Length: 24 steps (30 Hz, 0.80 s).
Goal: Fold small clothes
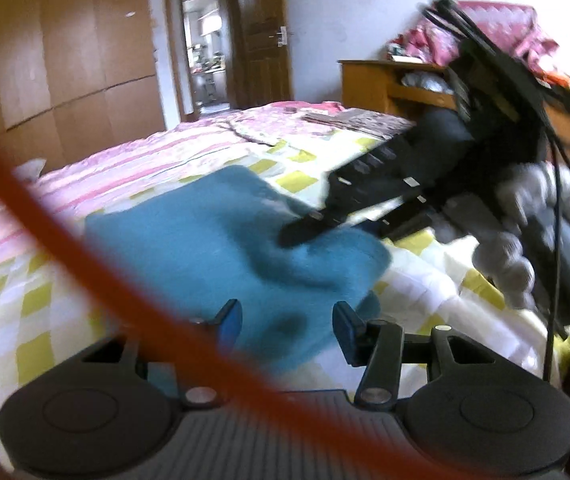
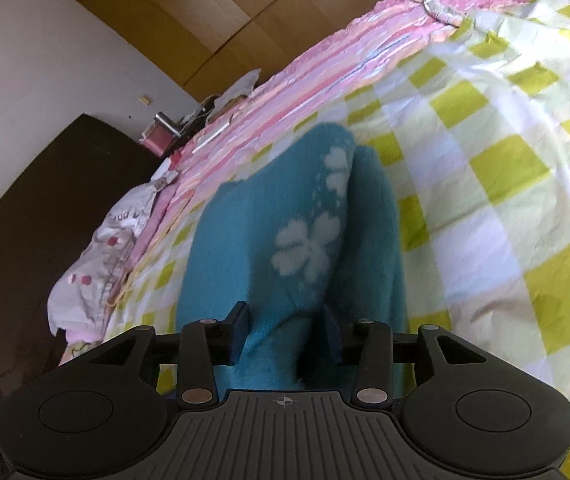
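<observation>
A small teal fleece garment (image 1: 221,240) lies on the yellow-checked bedspread (image 1: 13,320). In the right wrist view the garment (image 2: 297,240) shows white flower prints and is bunched into a ridge. My left gripper (image 1: 287,326) is open, its blue-padded fingers over the near edge of the garment, nothing held between them. My right gripper (image 2: 285,332) has its jaws around a fold of the teal cloth and grips it. The right gripper (image 1: 325,220) also shows in the left wrist view, its fingers down on the garment's far right side.
A blurred orange cable (image 1: 85,264) crosses the left wrist view. A wooden desk (image 1: 389,80) with pink bedding stands at the back right. A wardrobe (image 1: 65,60) and an open door (image 1: 205,48) are behind the bed. A pillow (image 2: 101,248) lies at the bed's left edge.
</observation>
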### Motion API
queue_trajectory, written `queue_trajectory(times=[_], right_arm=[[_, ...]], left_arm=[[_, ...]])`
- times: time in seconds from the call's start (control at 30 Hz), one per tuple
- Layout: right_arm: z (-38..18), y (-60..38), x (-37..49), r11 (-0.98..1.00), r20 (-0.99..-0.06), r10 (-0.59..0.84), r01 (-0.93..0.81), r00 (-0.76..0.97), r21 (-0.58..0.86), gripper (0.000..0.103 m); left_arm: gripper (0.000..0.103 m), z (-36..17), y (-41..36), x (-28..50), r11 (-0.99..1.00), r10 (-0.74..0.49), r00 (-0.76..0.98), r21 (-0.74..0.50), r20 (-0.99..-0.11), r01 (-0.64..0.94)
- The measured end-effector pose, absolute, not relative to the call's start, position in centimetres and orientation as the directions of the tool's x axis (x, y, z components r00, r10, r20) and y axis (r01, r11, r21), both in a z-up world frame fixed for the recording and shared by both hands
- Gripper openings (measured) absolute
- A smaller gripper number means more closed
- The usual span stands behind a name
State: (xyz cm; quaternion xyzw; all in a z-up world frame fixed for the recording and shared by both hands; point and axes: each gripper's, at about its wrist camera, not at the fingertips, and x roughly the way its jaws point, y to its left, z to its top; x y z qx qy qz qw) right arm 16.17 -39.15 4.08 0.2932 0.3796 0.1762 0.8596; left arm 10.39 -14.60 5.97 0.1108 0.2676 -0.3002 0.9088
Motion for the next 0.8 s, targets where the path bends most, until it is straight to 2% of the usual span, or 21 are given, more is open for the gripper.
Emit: queue_trajectory(times=[0.07, 0.13, 0.27, 0.37, 0.4, 0.53, 0.57, 0.6, 0.73, 0.77, 0.8], right_arm=[[3.7, -38.9, 15.7, 0.77, -0.549, 0.519, -0.079, 0.655, 0.633, 0.037], [3.3, -38.8, 15.4, 0.776, -0.558, 0.507, -0.065, 0.658, 0.628, 0.02], [2.3, -39.6, 13.9, 0.763, -0.55, 0.479, -0.014, 0.684, 0.646, 0.014], [1.1, -41.1, 13.3, 0.739, -0.55, 0.457, 0.046, 0.699, 0.672, 0.011], [0.8, -41.4, 13.2, 0.735, -0.556, 0.451, 0.063, 0.698, 0.675, 0.006], [1.3, -40.7, 13.0, 0.781, -0.574, 0.422, 0.04, 0.702, 0.623, 0.008], [1.8, -40.4, 13.0, 0.797, -0.578, 0.416, 0.025, 0.703, 0.604, 0.01], [2.3, -40.1, 13.0, 0.805, -0.579, 0.41, 0.018, 0.705, 0.593, 0.017], [3.9, -40.1, 13.2, 0.801, -0.525, 0.405, -0.013, 0.748, 0.599, 0.019], [4.2, -40.2, 13.6, 0.792, -0.509, 0.407, -0.016, 0.758, 0.61, 0.023], [4.3, -40.3, 14.0, 0.785, -0.497, 0.408, -0.016, 0.766, 0.62, 0.035]], left_arm=[[0.054, 6.2, -13.8, 11.2, 0.818, -0.466, 0.692, 0.029, -0.552, 0.574], [0.055, 6.3, -13.3, 12.3, 0.843, -0.431, 0.715, 0.037, -0.55, 0.536], [0.055, 5.7, -12.7, 14.6, 0.874, -0.409, 0.715, -0.018, -0.568, 0.485], [0.055, 4.5, -13.3, 15.8, 0.882, -0.379, 0.707, -0.001, -0.598, 0.472], [0.055, 4.2, -13.5, 16.2, 0.882, -0.374, 0.698, -0.002, -0.61, 0.471], [0.055, 3.6, -13.9, 16.4, 0.882, -0.363, 0.695, 0.01, -0.62, 0.471], [0.055, 3.6, -13.9, 16.4, 0.88, -0.365, 0.694, 0.013, -0.62, 0.475], [0.055, 3.6, -13.9, 16.4, 0.878, -0.368, 0.693, 0.014, -0.62, 0.479], [0.055, 3.6, -14.0, 16.6, 0.873, -0.37, 0.686, 0.019, -0.626, 0.488], [0.055, 3.6, -14.0, 16.6, 0.872, -0.37, 0.684, 0.02, -0.629, 0.489], [0.055, 3.6, -14.1, 16.7, 0.872, -0.368, 0.683, 0.021, -0.631, 0.49]])
